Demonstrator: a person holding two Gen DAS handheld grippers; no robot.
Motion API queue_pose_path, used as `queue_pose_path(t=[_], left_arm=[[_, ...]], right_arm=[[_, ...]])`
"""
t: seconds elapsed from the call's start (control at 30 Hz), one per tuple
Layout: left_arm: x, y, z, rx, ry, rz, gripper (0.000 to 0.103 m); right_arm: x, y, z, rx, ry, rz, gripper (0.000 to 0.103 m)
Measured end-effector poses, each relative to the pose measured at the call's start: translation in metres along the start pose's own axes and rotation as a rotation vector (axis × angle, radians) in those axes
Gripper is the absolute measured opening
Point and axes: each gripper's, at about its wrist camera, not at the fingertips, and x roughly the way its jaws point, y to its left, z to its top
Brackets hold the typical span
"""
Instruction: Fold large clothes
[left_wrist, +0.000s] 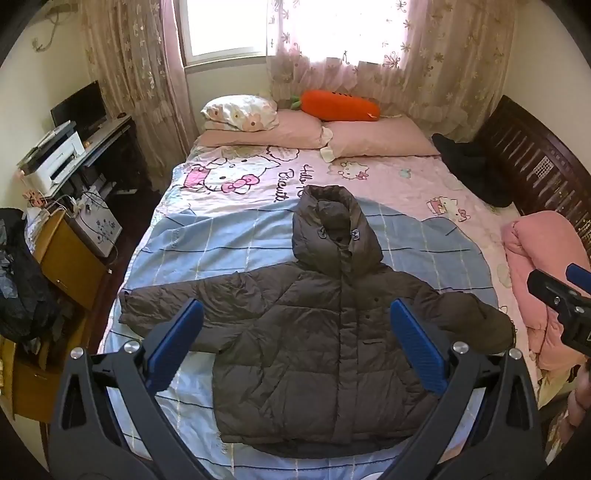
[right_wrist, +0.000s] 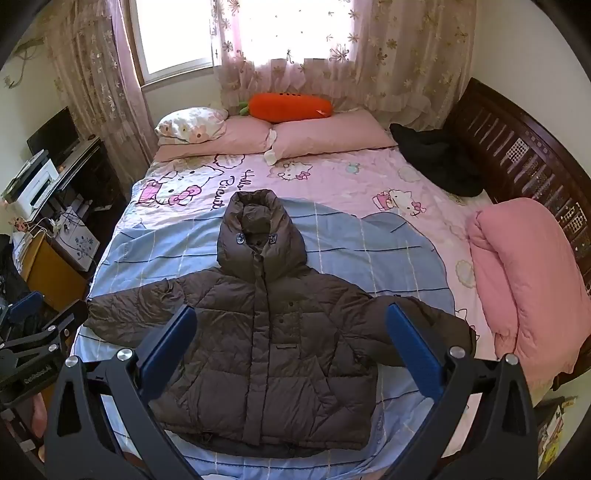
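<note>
Two grippers, both held above the near edge of the bed (left_wrist: 177, 236), both empty. Left gripper (left_wrist: 297, 345): jaws spread wide, blue pads angled outward, nothing between them, touching nothing. Right gripper (right_wrist: 290, 350): jaws likewise wide, holding nothing, clear of the fabric.

Brown puffer jacket (left_wrist: 314, 354) lies flat on the bed, front up, closed down the middle, hood toward the pillows, hem toward the cameras. Both sleeves spread out to the sides; the left-hand sleeve reaches the bed's edge. It rests on the blue checked part of the cartoon-cat sheet.

Beyond it: two pink pillows (left_wrist: 291, 129), a floral pillow stacked on the left one, an orange carrot plush (left_wrist: 340, 105) against the curtained window. Dark garment (left_wrist: 469, 162) heaped at the far right by the dark wooden headboard (left_wrist: 535, 166). Folded pink quilt (left_wrist: 539, 266) at the right edge.

Left wrist view only: the right gripper's black body and a blue pad intrude at the right margin; a printer (left_wrist: 55, 155) on the desk (left_wrist: 107, 133) reads clearly.

Right wrist view only: the left gripper's body (right_wrist: 33, 339) at the left margin beside the bed; the pink quilt seen whole; the jacket's right sleeve cuff partly behind a blue pad.
</note>
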Motion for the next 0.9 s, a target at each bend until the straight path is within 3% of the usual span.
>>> queue_pose_path(t=[0.9], left_arm=[[0.009, 0.006, 0.006, -0.025, 0.018, -0.013, 0.101]], right_arm=[[0.020, 0.009, 0.001, -0.001, 0.030, 0.005, 0.102]])
